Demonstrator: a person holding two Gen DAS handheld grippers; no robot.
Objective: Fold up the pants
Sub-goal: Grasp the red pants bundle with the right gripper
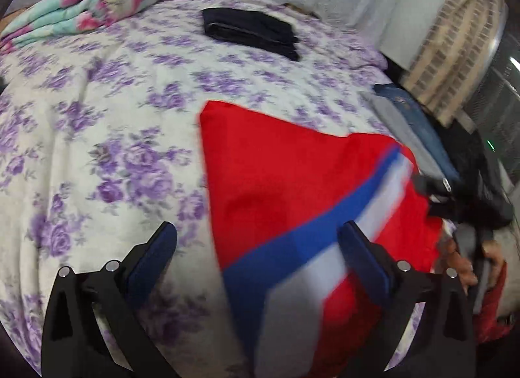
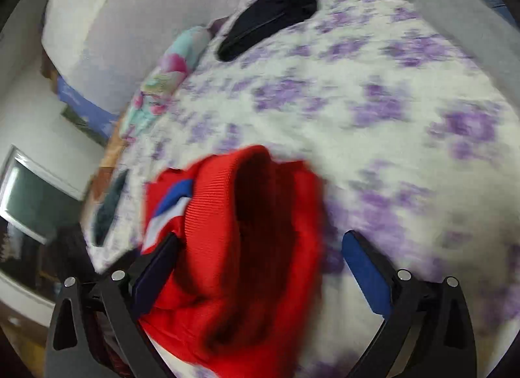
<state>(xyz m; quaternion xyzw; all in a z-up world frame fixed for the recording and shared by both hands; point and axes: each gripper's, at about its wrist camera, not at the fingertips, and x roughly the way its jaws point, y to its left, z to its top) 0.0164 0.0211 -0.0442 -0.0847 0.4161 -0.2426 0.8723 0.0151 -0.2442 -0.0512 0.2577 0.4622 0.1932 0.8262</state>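
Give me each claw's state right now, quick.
Left claw: open, holding nothing, above the red pants.
Right claw: open; the red pants' ribbed cuff lies between its fingers, ungripped.

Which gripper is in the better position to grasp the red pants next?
Probably the right gripper: the red pants' ribbed end lies between its open fingers. The left gripper is open too, with mostly flat cloth before it.

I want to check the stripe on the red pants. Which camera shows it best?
The left wrist view: the blue and white stripe runs long across the spread red pants, though blurred. The right wrist view shows only a short bit of the stripe beside the ribbed opening, between the open right gripper fingers.
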